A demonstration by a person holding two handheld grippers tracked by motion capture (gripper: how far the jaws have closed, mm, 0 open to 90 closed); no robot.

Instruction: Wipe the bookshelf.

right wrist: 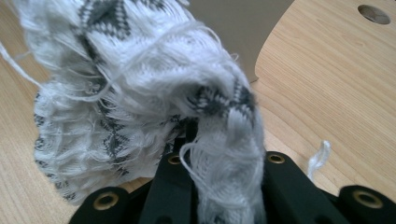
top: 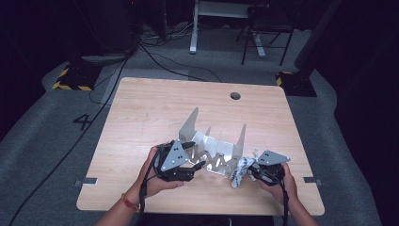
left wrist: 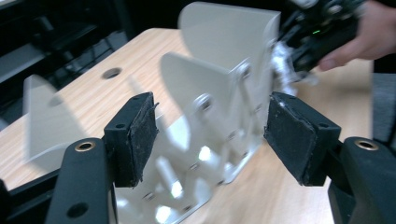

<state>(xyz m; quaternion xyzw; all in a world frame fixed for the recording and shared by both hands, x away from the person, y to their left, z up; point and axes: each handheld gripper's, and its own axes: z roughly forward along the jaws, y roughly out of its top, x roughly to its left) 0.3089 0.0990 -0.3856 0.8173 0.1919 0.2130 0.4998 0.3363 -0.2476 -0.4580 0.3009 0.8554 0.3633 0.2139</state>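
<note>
White-and-grey patterned knit cloth [right wrist: 140, 93]: pinched in right claw [top: 251, 173], beside white folded metal rack [top: 214, 146] on pale wooden surface [top: 150, 108], likely for loading. Left claw [left wrist: 212, 135]: wide, straddling rack, empty.

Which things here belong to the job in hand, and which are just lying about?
In the job:
- knitted cloth, clamped in the right gripper
- metal rack, before the open left gripper

Lying about:
- loose thread on the table
- chair and floor cables behind

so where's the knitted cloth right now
In the high view the knitted cloth is near the table's front edge, right of centre, pinched in the right gripper beside the metal rack.
</note>
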